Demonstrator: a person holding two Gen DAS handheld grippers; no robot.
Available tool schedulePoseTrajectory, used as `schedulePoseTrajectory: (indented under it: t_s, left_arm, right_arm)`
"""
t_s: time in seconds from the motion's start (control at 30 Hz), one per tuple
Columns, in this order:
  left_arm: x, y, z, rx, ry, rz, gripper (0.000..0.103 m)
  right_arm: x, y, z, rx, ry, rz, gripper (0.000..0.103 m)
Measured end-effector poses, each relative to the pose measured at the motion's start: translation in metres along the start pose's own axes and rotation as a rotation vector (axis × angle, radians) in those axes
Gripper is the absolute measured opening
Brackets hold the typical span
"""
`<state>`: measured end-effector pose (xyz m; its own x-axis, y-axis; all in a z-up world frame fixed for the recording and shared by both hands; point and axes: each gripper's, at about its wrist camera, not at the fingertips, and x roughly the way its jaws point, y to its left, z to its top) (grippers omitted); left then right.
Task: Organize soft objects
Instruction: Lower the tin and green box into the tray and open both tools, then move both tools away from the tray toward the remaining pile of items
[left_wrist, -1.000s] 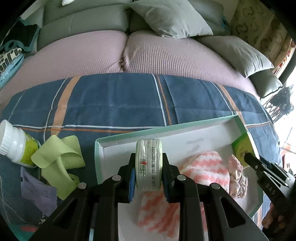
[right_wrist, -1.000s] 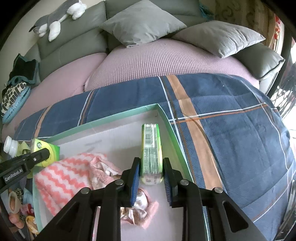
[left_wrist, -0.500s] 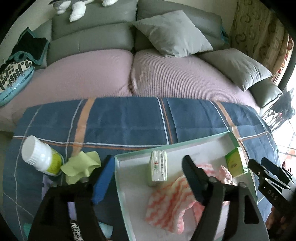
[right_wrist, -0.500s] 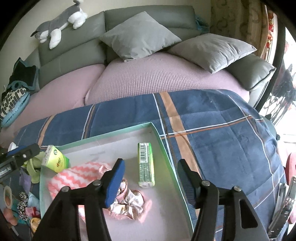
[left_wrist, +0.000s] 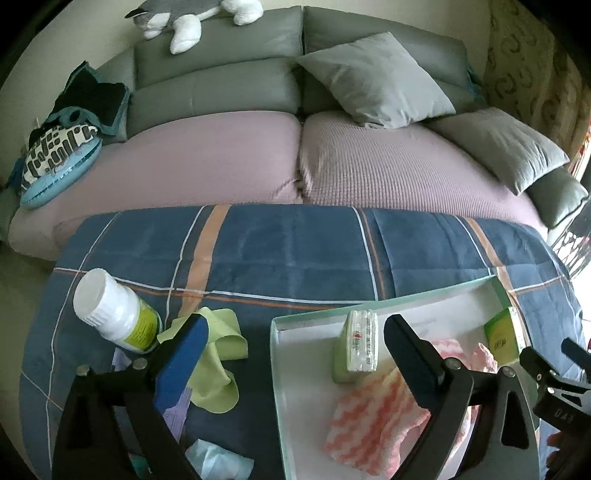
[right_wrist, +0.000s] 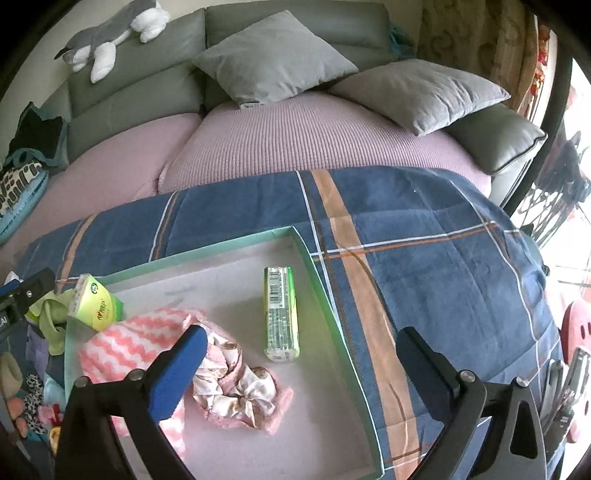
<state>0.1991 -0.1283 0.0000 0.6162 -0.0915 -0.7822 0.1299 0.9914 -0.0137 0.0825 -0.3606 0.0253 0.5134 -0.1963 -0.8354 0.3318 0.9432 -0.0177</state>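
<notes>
A white tray with a green rim (left_wrist: 314, 314) lies on a blue plaid blanket. My left gripper (left_wrist: 295, 325) hangs over the tray's left end, its jaws opening wide. A pale tissue pack (left_wrist: 356, 345) stands free between them, untouched. My right gripper (right_wrist: 301, 336) is over the tray (right_wrist: 221, 245), jaws also opening, and a green tissue pack (right_wrist: 280, 314) lies flat ahead of them. A pink-and-white striped cloth (right_wrist: 125, 339) and a satin scrunchie (right_wrist: 236, 387) lie in the tray. The pale pack (right_wrist: 96, 302) leans in the tray's far-left corner.
Left of the tray sit a white pill bottle (left_wrist: 110, 310), a light green cloth (left_wrist: 218, 365) and a lilac cloth (left_wrist: 177, 406). Behind the blanket is a sofa with a pink cover (left_wrist: 369, 166), grey cushions (right_wrist: 273, 55) and a plush toy (left_wrist: 184, 18).
Both grippers went from shut on a tissue pack to wide apart, letting the packs go in the tray. The left gripper rose and drew back; the right hardly moved.
</notes>
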Motion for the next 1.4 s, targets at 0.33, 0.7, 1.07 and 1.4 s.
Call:
schedulePoseTrajectory:
  t_s: [0.33,0.7,1.07,1.4]
  left_arm:
    - [-0.003,-0.003,0.000,0.027,0.015,0.006,0.096]
    - [-0.017,0.000,0.000,0.011,-0.015,0.015,0.096]
    - [-0.035,0.028,-0.004,-0.076,-0.035,0.062,0.096]
    - [-0.058,0.086,-0.017,-0.176,0.014,0.135,0.096]
  right_arm:
    - [0.003,0.002,-0.002,-0.010,0.020,-0.020,0.103]
    - [-0.019,0.014,-0.001,-0.018,-0.076,0.036,0.103]
    - [-0.026,0.030,0.000,-0.023,-0.095,0.083,0.103]
    - [-0.029,0.079,-0.007,-0.092,-0.073,0.159,0.103]
